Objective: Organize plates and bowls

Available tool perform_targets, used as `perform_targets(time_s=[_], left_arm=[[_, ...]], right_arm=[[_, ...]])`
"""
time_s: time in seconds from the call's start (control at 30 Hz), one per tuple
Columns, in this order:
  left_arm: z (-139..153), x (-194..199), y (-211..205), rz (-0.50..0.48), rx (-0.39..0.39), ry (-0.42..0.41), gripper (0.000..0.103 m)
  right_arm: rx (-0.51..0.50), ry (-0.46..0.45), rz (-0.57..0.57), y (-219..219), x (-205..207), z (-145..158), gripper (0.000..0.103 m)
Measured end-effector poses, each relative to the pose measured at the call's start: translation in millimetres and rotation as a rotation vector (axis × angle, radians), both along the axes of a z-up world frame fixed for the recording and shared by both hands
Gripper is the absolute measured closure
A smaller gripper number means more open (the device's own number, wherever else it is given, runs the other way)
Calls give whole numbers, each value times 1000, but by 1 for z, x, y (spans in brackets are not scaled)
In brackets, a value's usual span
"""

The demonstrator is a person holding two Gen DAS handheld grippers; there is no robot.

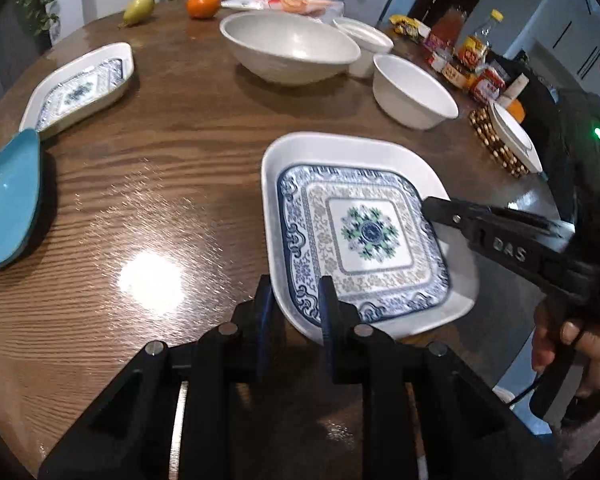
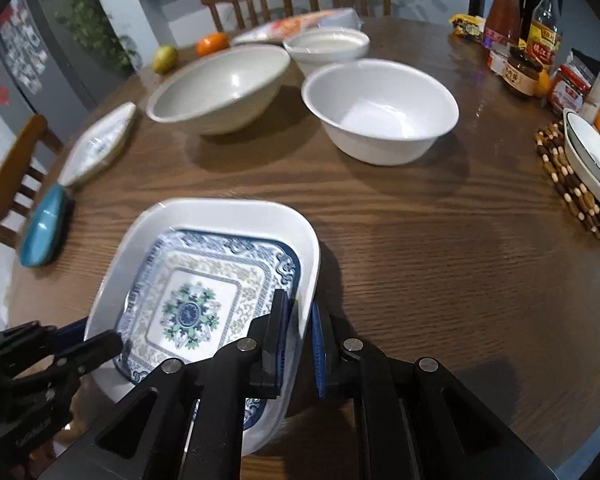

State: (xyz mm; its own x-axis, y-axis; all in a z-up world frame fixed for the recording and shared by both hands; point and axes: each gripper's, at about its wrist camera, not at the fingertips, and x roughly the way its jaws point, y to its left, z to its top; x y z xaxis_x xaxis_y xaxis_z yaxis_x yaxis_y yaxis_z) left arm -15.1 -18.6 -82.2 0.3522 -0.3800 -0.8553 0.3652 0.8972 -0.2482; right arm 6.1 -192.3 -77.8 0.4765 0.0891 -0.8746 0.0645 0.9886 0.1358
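A square white plate with a blue floral pattern (image 1: 364, 232) lies on the round wooden table (image 1: 160, 184). My left gripper (image 1: 294, 300) straddles its near left rim, one finger inside and one outside. My right gripper (image 2: 300, 316) straddles its right rim (image 2: 306, 280) the same way; it also shows in the left wrist view (image 1: 432, 206) over the plate's right edge. A matching square plate (image 1: 80, 88) sits at the far left beside a blue dish (image 1: 8, 200). A large grey bowl (image 1: 288, 46), a white bowl (image 1: 412, 92) and a smaller white bowl (image 1: 364, 38) stand farther back.
A beaded trivet (image 2: 572, 184) with a white dish (image 2: 596, 160) lies at the right edge. Jars and bottles (image 2: 532, 40) stand at the back right. A pear (image 1: 138, 8), an orange (image 1: 202, 4) and a plastic packet (image 1: 284, 2) lie at the far side. Chairs ring the table.
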Motion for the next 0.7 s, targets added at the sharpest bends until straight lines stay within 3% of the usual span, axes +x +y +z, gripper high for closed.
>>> perform_targets(time_s=[0.07,0.13,0.2,0.23,0.47,0.7], left_arm=[[2,-3,2,-10,-6,-9,72],[8,-7,12,8,-6,-37,49],[14,-6,27,50,-31,-50,33],[16,-5,34,73,-35,-51,28],[32,2,90,268,-37,-80,21],[48,1,153,459,-14,-115,11]], right_arm=[[-2,-3,-31,-6,-2,0,87],[-2,-21,-52,-10,-5,6,72],[30,-50,-64,-16,-8,13,59],[53,-63,-61,-17,-9,19,58],[135,-111,65,19,-1,38,58],[170,-88,233,80,14,40,58]])
